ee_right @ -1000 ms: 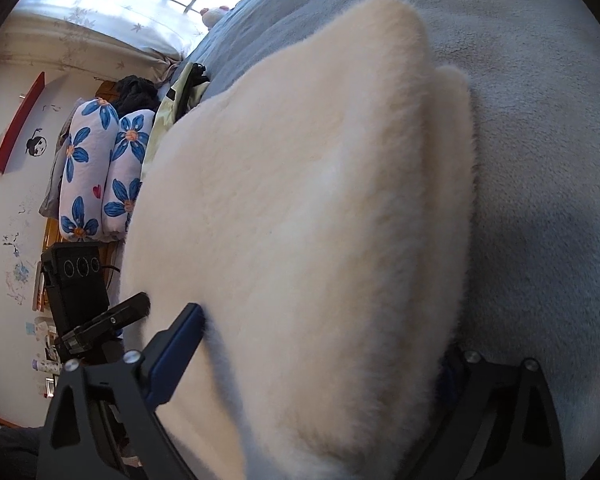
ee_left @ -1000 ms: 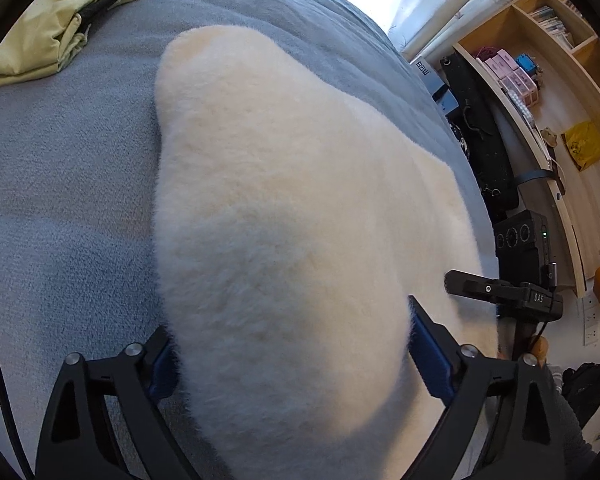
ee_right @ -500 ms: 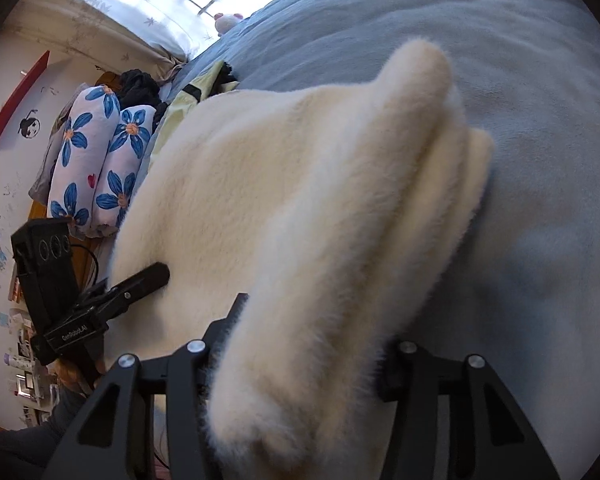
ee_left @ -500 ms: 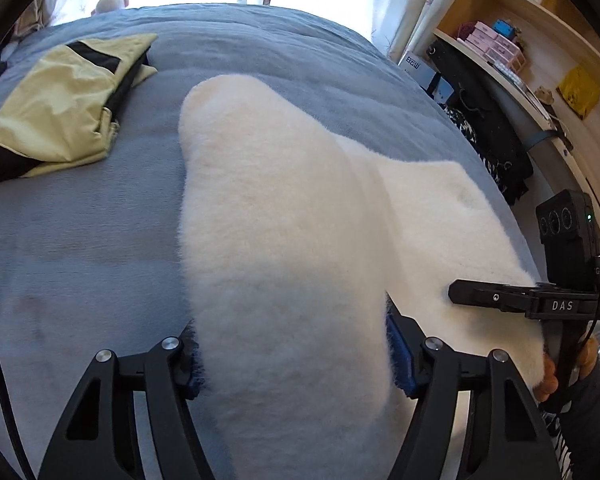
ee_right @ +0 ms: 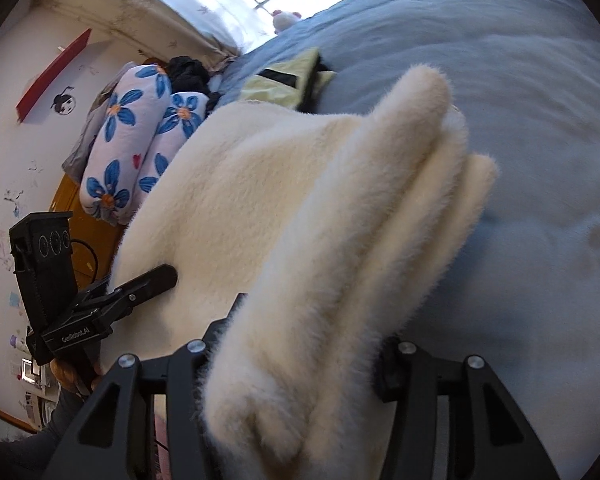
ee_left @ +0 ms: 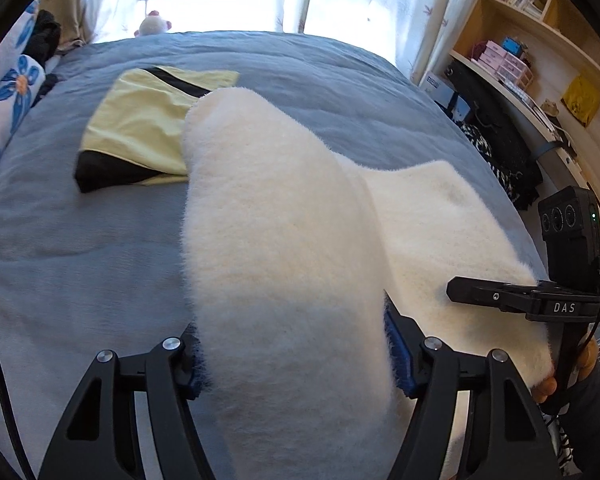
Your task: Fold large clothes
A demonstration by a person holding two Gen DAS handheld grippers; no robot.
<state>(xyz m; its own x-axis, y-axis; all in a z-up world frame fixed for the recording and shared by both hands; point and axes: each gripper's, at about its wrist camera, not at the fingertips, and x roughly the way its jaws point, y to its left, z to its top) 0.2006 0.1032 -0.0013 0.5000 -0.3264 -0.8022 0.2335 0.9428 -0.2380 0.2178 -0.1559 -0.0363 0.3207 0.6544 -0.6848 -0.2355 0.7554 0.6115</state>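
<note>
Cream fleece garment [ee_left: 284, 240] draped over grey-blue bed [ee_left: 80, 260], left hand-held gripper [ee_left: 296, 356] clamped on one thick fold, right hand-held gripper [ee_right: 296, 356] clamped on another bunched fold, yellow-and-black garment [ee_left: 140, 128] lying beyond on bed, floral pillows [ee_right: 140, 140] beside it

A cream fleece garment [ee_left: 284, 248] lies on a grey-blue bedspread [ee_left: 80, 248], beside a pale yellow and black jacket [ee_left: 140, 132] and white pillows [ee_right: 132, 140] with blue flowers.
</note>
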